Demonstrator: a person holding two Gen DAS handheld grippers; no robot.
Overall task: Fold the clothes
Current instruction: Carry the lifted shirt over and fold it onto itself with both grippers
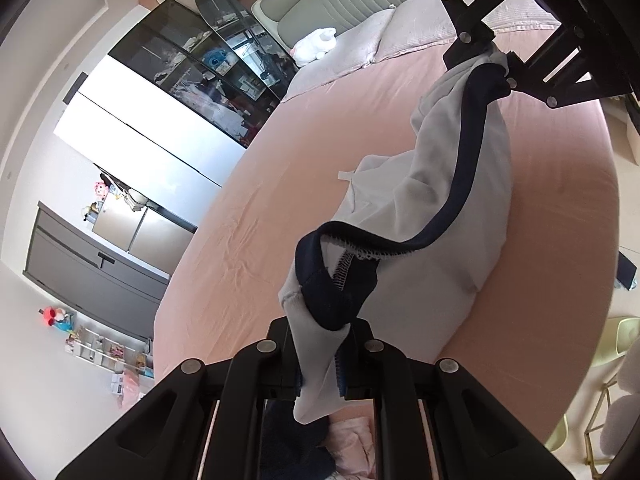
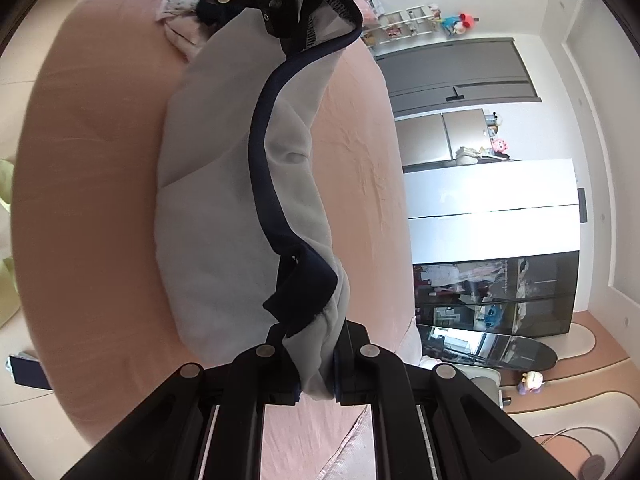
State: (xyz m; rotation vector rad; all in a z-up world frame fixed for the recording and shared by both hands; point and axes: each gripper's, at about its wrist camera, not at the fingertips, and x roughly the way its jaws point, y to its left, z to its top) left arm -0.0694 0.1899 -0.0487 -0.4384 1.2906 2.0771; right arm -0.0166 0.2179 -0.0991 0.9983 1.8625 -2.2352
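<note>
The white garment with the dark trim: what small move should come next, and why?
Probably draw both tongs apart to pull the white garment taut. The left tongs and right tongs each pinch one end, yet its dark trim sags and the cloth bunches on the bed.

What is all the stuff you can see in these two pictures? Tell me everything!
garment: one, pale grey with a dark navy edge, strung between both grippers, sagging onto the bed
bed sheet: one, pink, under the garment
pillows: two, pale pink, at the headboard
headboard: one, grey-green, padded
white plush toy: one, by the pillows
clothes pile: one, pink, white and dark pieces, on the bed's far end
glass cabinet: one, dark, against the wall
grey cabinet: one, against the wall
red and blue toy: one, on the white rack
left gripper: one, black, shut on the garment
right gripper: one, black, shut on the garment
</note>
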